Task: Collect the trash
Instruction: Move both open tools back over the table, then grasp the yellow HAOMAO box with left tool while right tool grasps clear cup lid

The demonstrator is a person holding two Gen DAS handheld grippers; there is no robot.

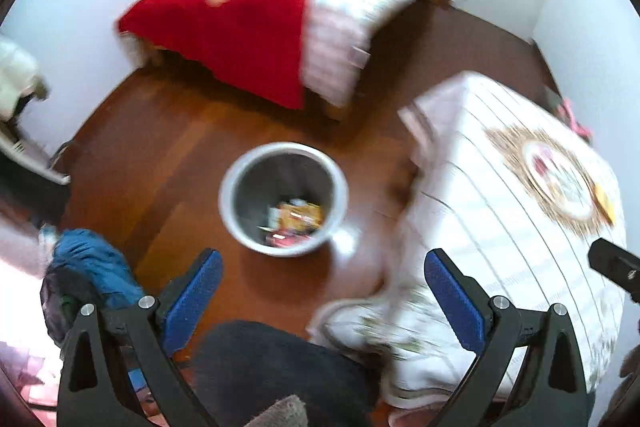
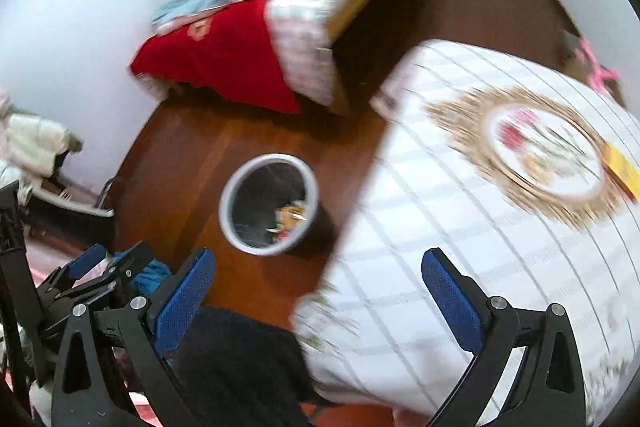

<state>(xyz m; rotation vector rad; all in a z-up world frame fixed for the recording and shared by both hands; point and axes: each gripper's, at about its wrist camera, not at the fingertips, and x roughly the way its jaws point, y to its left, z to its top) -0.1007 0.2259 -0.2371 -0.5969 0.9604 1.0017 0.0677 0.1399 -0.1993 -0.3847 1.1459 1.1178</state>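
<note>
Trash bin (image 1: 283, 198) upright, mouth up, wrappers (image 1: 296, 219) inside

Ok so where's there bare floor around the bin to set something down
Bare wood floor lies left of and behind the trash bin, up to the bed. The strip between the bin and the cloth-covered table is narrow. It is crowded near the blue clothes pile and the dark mat.
</note>
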